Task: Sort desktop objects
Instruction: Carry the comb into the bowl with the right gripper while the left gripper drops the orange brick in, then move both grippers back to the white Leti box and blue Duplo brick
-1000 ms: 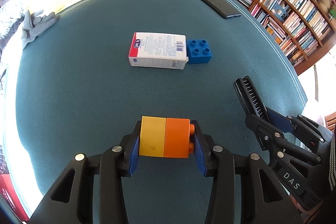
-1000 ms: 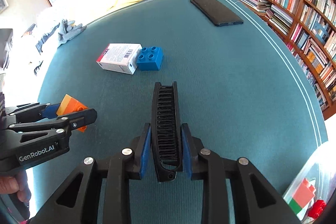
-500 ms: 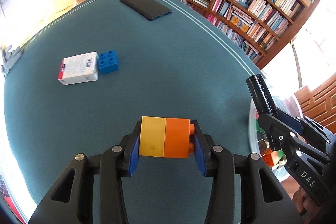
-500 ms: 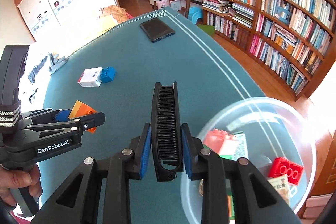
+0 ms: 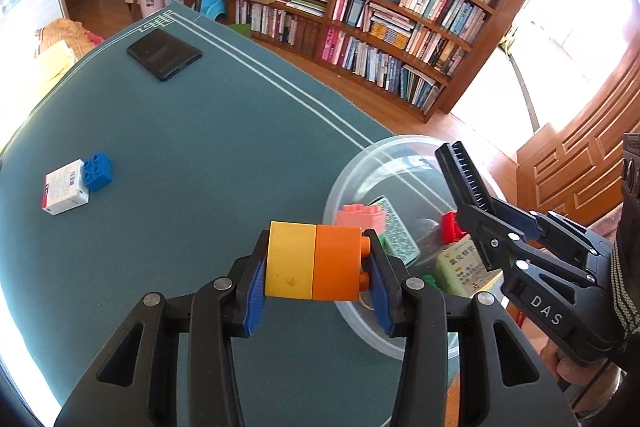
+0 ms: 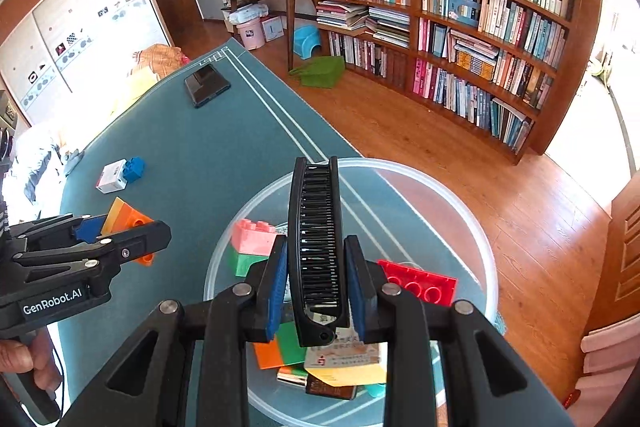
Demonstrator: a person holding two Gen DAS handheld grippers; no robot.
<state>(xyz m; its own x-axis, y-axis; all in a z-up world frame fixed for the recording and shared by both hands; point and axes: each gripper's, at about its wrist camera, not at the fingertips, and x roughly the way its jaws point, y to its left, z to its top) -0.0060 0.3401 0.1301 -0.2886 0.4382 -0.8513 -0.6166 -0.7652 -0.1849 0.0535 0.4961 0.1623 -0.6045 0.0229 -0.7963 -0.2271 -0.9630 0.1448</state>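
Hovering over the clear bin's rim [image 6: 472, 223], comb [image 6: 316, 227] held clamped

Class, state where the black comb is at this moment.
The black comb is clamped in the right gripper, held above the clear plastic bin, with the red brick on its right.

Two hand-held grippers [image 5: 316, 267] [image 6: 316, 283]; one comb [image 6: 316, 227]; one phone [image 5: 164, 54]

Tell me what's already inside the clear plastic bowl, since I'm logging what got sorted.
In the clear bowl: a pink brick on a green brick, a red brick, small printed boxes and flat coloured pieces. The right gripper and its black comb cover the middle.
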